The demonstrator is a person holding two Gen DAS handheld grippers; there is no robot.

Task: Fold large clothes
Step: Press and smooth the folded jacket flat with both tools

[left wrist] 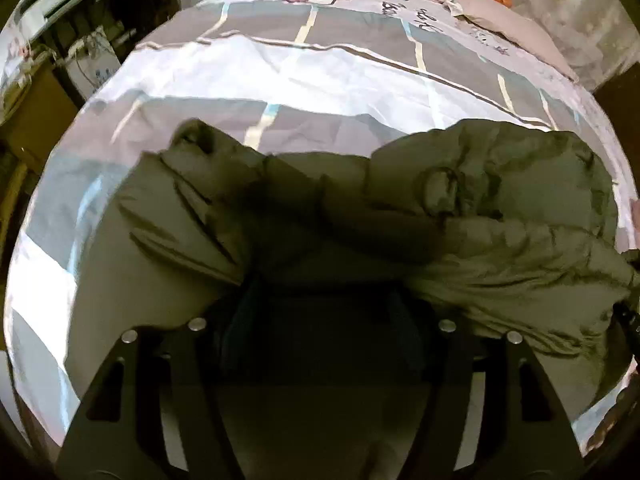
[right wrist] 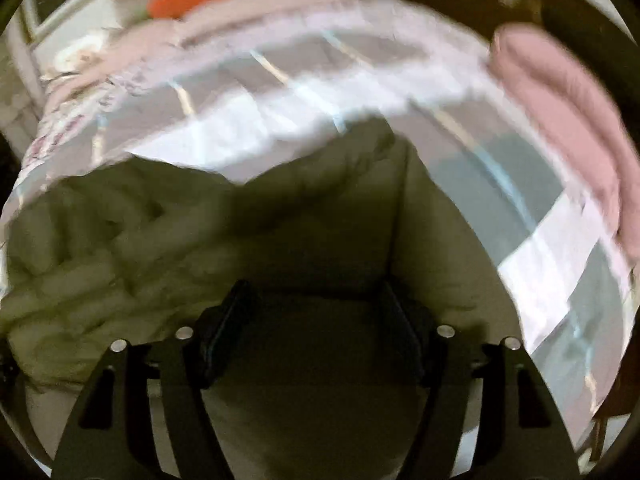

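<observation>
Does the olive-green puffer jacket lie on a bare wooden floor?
No, the olive-green puffer jacket lies on a grey-and-white checked bedsheet.
</observation>
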